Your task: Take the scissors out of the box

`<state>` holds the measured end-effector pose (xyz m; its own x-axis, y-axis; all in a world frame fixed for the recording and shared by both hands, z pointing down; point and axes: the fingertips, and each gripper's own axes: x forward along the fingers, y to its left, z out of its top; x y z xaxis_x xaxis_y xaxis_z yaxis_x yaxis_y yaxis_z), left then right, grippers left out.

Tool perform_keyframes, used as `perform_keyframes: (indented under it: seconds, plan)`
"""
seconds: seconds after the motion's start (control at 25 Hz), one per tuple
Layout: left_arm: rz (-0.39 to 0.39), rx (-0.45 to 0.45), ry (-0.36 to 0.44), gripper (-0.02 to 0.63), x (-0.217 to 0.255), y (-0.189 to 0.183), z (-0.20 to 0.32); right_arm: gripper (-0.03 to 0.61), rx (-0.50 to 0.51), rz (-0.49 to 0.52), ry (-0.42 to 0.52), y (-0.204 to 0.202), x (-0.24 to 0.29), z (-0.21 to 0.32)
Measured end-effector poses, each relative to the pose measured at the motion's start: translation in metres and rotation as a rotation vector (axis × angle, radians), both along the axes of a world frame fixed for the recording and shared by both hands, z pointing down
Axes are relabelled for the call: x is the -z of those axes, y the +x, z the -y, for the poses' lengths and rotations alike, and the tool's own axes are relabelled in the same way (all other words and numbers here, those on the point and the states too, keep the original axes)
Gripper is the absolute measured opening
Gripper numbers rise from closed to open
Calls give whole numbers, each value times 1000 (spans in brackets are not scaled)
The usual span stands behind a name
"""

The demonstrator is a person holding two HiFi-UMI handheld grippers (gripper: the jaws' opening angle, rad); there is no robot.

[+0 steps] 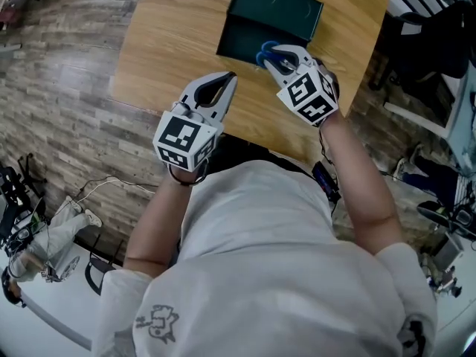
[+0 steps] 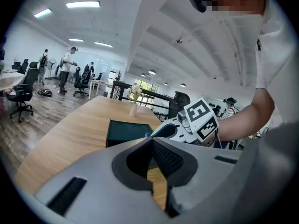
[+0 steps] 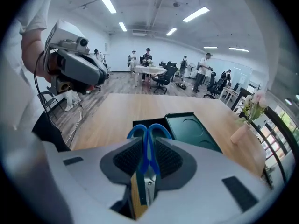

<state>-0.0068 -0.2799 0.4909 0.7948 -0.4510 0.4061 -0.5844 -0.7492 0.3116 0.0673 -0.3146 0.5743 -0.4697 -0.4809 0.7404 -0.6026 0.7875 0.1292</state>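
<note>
Blue-handled scissors point(image 1: 266, 53) hang just above the near edge of the open dark green box point(image 1: 249, 36) on the wooden table point(image 1: 171, 43). My right gripper point(image 1: 277, 59) is shut on them. In the right gripper view the pads clamp the scissors point(image 3: 136, 131) near the pivot, the blue loops sticking out past the right gripper point(image 3: 148, 143) toward the box point(image 3: 140, 123). My left gripper point(image 1: 227, 80) is shut and empty, over the table's near edge, left of the box. From the left gripper point(image 2: 152, 141) I see the box point(image 2: 126, 132) and the right gripper point(image 2: 161, 129) beside it.
The box lid point(image 1: 282, 6) lies behind the box, with its moulded inside point(image 3: 194, 129) facing up. A small vase with flowers point(image 3: 244, 129) stands on the table's far side. Office chairs, desks and people stand in the room beyond, and cables lie on the wood floor.
</note>
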Motion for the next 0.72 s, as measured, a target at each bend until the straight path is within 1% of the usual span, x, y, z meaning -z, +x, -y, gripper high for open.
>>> perform_keyframes:
  seconds: [0.4, 0.72]
  plan:
    - [-10, -7, 68, 5, 29, 13, -43, 91, -49, 63, 100, 16, 50, -36]
    - [-7, -8, 143, 6, 60, 25, -70, 91, -109, 168, 161, 34, 99, -70]
